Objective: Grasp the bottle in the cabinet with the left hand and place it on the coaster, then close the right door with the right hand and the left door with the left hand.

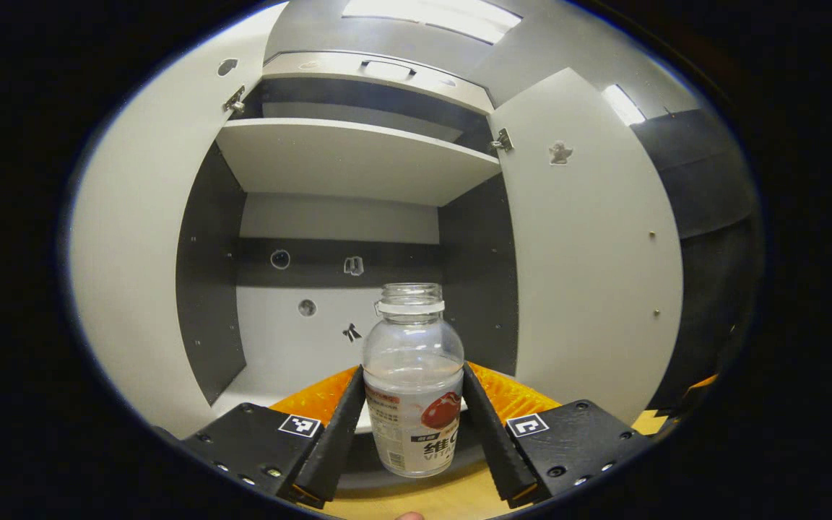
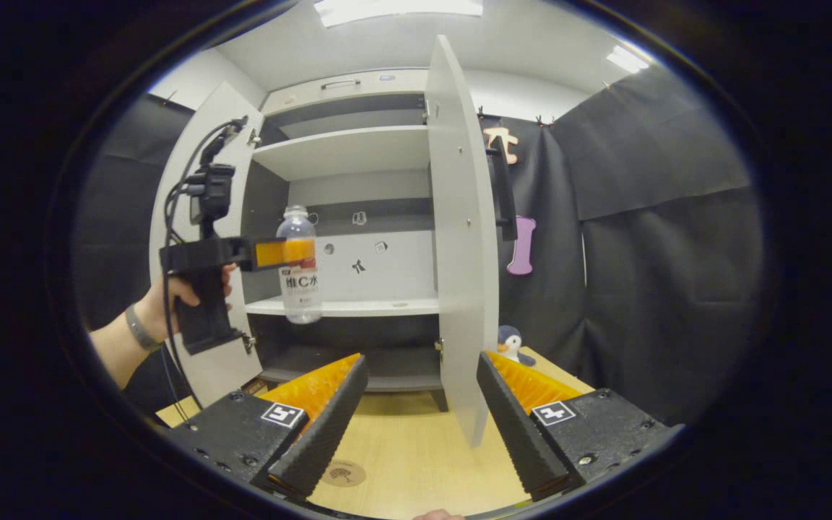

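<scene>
Both fingers of the left gripper (image 1: 414,426) squeeze the capless bottle (image 1: 414,390) in the air by the cabinet (image 2: 347,152), so a tilt could spill it before the coaster (image 2: 342,474) near the tabletop's front edge, while the right gripper (image 2: 419,419) waits wide open, holding nothing.

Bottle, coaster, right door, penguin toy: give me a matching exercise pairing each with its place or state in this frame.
Things:
1. bottle
2. coaster
3. right door
4. penguin toy

Places or states:
A. bare on the tabletop
B. swung open, edge toward the camera
C. clamped in the left gripper, held in front of the cabinet
D. standing on the table past the open door

Pairs: 1-C, 2-A, 3-B, 4-D
</scene>
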